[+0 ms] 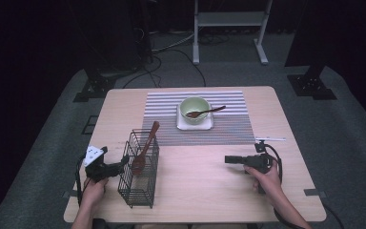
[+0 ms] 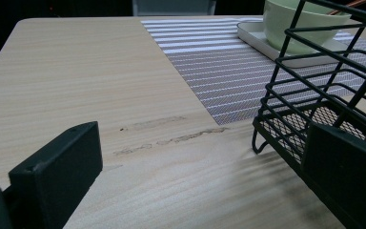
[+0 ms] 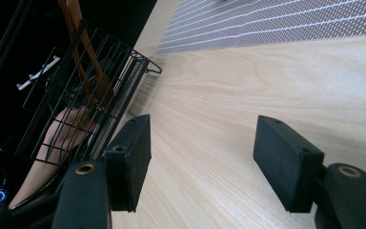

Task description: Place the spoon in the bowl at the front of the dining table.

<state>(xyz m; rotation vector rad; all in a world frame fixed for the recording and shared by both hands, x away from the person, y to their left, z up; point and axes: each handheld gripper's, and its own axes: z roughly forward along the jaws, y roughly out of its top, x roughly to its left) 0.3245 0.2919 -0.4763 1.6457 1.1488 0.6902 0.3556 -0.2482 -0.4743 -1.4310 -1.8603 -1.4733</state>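
My left tool (image 1: 123, 162), open at the black wire basket (image 1: 138, 168) lower left on the desk (image 1: 205, 181), should grip its light, stiff rim; my right tool (image 1: 228, 159) gapes empty.

Wire basket (image 1: 139, 168) blocks left claw (image 1: 122, 162); bare table (image 1: 200, 167) btwn claws.

**Wire basket with one wooden spoon**

A black wire basket (image 1: 139, 169) stands upright on the counter in the lower left of the high view. A brown wooden spoon (image 1: 144, 149) leans inside it, bowl down, handle slanting up and right above the rim toward the frame's centre.
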